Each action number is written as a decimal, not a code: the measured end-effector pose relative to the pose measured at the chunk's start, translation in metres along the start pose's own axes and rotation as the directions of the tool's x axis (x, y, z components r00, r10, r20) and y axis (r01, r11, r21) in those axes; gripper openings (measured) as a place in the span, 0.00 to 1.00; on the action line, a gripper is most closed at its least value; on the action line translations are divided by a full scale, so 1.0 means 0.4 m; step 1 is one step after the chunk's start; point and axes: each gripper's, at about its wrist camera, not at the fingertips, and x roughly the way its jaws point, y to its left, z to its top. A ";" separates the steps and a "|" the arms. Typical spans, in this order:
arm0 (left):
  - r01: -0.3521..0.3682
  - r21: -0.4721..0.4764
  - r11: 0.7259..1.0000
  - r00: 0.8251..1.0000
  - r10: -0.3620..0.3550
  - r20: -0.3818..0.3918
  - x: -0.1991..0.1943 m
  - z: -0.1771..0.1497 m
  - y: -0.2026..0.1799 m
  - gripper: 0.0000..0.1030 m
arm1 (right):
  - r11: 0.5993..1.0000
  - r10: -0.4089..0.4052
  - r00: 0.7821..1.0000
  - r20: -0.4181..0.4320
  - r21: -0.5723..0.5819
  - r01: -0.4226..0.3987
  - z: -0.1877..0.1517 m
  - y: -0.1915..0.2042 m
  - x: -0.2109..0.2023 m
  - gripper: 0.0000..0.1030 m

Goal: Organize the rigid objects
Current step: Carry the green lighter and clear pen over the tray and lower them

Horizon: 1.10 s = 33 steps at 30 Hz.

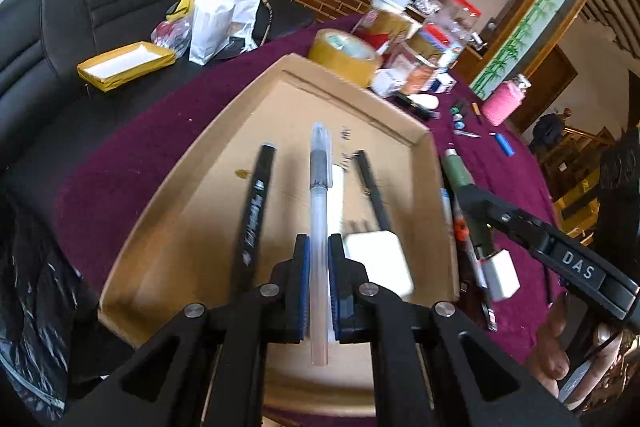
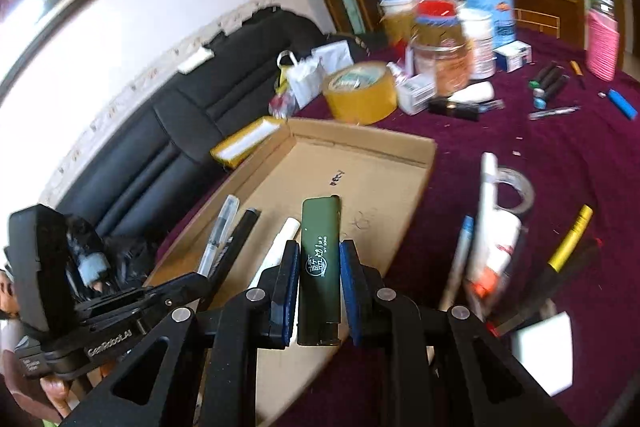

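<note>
The left tongs [image 1: 319, 247] are clamped on a clear pen [image 1: 319, 227], held above the cardboard tray [image 1: 200, 163] with its cap pointing to 12 o'clock. The right tongs [image 2: 320, 255] grip a dark green lighter [image 2: 320, 267] over the tray's 3 o'clock edge. A black marker [image 1: 256, 203] lies in the tray at 9 o'clock of the pen. A tape roll [image 2: 360, 91] stands on the worktop [image 2: 560, 163] beyond the tray, at 12 o'clock.

You have one cardboard tray [image 1: 424, 137] on the tabletop [image 1: 120, 163], and one roll of brown tape [image 1: 346, 51] behind it. Two black pens [image 1: 256, 203] lie in the tray. You hold one clear pen [image 1: 319, 211] and one green lighter [image 2: 320, 259]. One blue lighter [image 2: 622, 103] lies far off.
</note>
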 end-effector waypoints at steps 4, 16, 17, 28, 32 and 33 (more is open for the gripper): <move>-0.028 -0.005 1.000 0.998 0.027 -0.054 0.056 0.011 0.023 0.08 | 1.000 -0.030 0.998 -0.055 0.003 0.030 0.037 -0.001 0.091 0.21; -0.107 0.111 0.988 0.987 0.120 -0.111 0.106 0.008 -0.013 0.08 | 0.983 -0.181 0.967 -0.180 -0.020 0.180 0.075 -0.036 0.246 0.22; -0.111 0.110 0.988 0.987 0.123 -0.107 0.105 0.008 -0.014 0.08 | 0.981 -0.194 0.965 -0.176 -0.039 0.190 0.074 -0.032 0.248 0.22; -0.157 0.136 0.978 0.978 0.173 -0.114 0.109 0.014 -0.029 0.08 | 0.959 -0.276 0.945 -0.174 -0.122 0.258 0.059 -0.003 0.259 0.22; -0.159 0.162 0.974 0.980 0.176 -0.096 0.110 0.008 -0.037 0.17 | 0.958 -0.269 0.946 -0.178 -0.154 0.244 0.060 0.005 0.264 0.27; -0.145 0.161 0.976 0.983 0.161 -0.091 0.108 0.006 -0.037 0.27 | 0.960 -0.257 0.950 -0.179 -0.157 0.231 0.060 0.007 0.264 0.29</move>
